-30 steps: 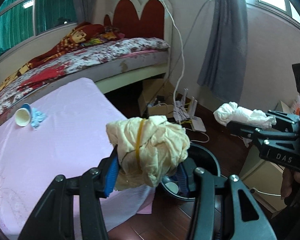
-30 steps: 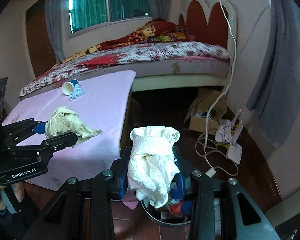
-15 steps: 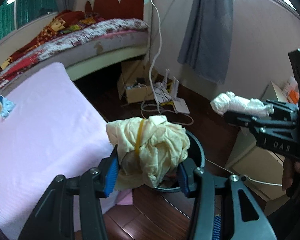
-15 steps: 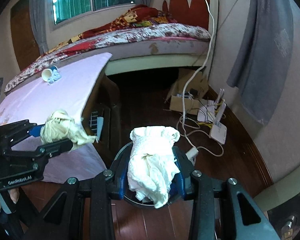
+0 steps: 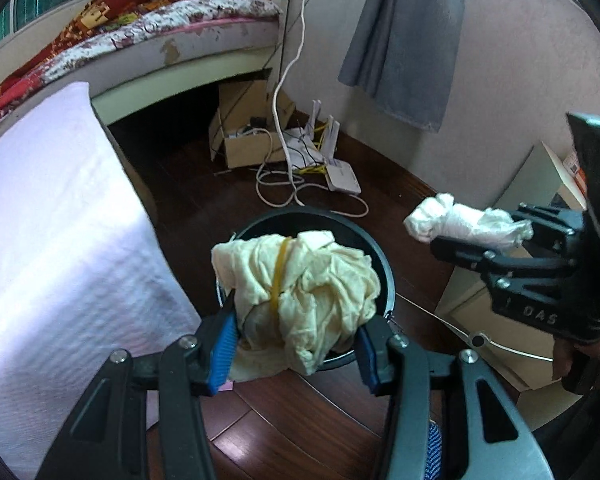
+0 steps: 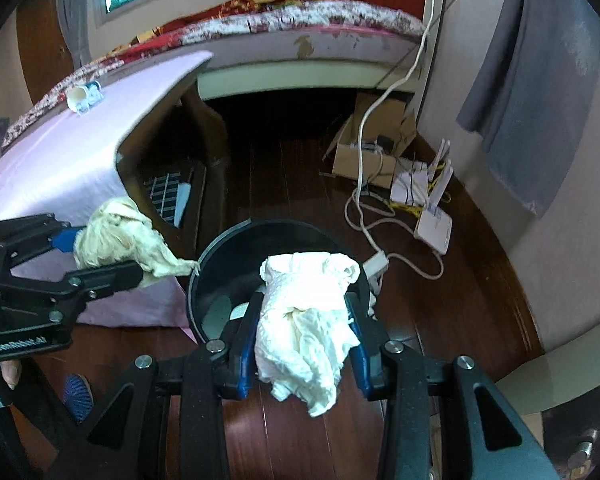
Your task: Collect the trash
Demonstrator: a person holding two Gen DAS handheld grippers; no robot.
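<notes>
The left gripper has its jaws clamped on a crumpled cream-yellow cloth wad bound with a yellow rubber band, and the wad hangs directly over the open mouth of the round black trash bin that stands on the dark wooden floor. In the right wrist view the same wad shows at the left, just beside the bin's near-left rim, with one loose tail reaching toward that rim.

The right gripper has its jaws closed on a crumpled white paper tissue wad — its upper part sits over the bin's opening while its lower tail droops in front of the bin's near rim. Seen from the left wrist, this white wad is to the right of the bin and apart from it.

Some pale scraps lie at the bottom of the bin. Left of the bin is the surface covered in a pink cloth; a small white paper cup lies on its side near the far edge. Farther back, a cardboard box, white cables and a white router sit on the floor near the bed with its floral cover
</notes>
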